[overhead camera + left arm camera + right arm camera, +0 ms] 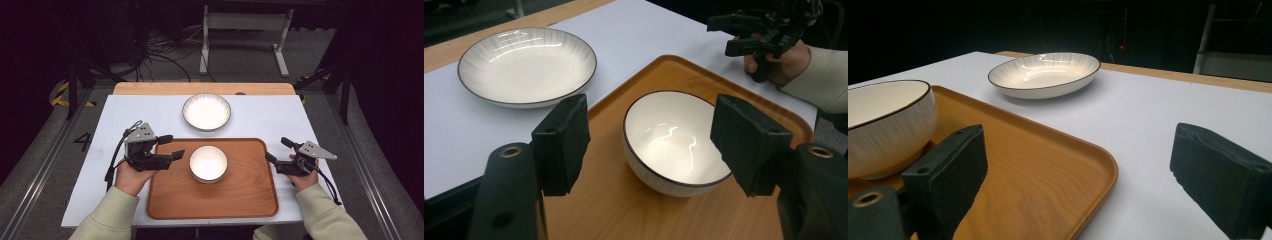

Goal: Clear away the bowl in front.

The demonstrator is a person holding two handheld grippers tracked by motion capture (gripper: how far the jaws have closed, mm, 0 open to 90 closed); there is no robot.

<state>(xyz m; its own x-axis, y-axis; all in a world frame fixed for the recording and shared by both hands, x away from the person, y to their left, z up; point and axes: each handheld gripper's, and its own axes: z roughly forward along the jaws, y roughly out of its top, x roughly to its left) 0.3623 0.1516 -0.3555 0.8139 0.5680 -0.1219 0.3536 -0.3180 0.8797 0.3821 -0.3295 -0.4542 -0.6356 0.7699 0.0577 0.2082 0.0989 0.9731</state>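
White bowl (674, 142) between left gripper (649, 145) fingers (561, 142).

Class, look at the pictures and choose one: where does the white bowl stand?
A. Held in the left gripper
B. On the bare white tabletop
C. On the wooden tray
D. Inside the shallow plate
C: the bowl sits on the wooden tray, apart from the plate on the white tabletop beyond it.

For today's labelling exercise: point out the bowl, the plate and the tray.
bowl (208, 162), high view, inner bottom.
plate (206, 111), high view, centre of its well.
tray (215, 202), high view, bare wood near the front edge.
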